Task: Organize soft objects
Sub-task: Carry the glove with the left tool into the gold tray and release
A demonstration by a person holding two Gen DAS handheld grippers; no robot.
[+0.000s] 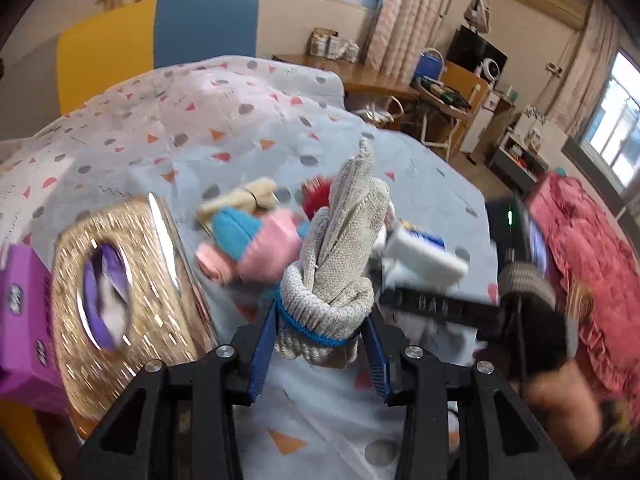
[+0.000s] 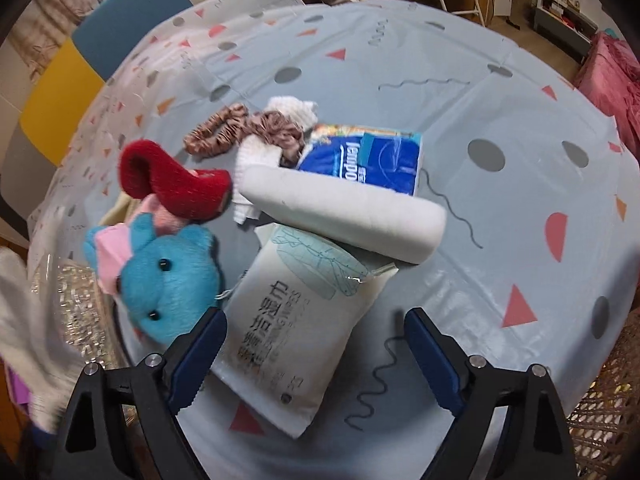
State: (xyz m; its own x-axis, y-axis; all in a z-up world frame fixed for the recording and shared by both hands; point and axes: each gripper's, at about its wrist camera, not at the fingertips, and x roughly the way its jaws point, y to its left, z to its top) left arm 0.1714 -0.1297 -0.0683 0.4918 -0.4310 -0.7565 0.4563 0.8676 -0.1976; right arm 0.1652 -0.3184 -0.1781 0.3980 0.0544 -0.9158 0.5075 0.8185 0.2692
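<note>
My left gripper (image 1: 320, 344) is shut on a grey knitted glove (image 1: 340, 248) with a blue cuff band and holds it above the table. My right gripper (image 2: 316, 356) is open and empty over a white wet-wipes pack (image 2: 296, 336). Beyond it lie a white sponge block (image 2: 344, 216), a blue tissue packet (image 2: 368, 160), a red knitted piece (image 2: 176, 180), a blue and pink plush toy (image 2: 164, 280), brown scrunchies (image 2: 240, 128) and a white cloth (image 2: 296, 108). The plush also shows in the left wrist view (image 1: 248, 244).
A gold glittery tissue box (image 1: 120, 296) stands at the left, a purple box (image 1: 20, 320) beside it. The table carries a pale patterned cloth (image 2: 520, 128). Yellow and blue chairs (image 1: 160, 40) stand behind it. A red quilt (image 1: 580, 240) lies at the right.
</note>
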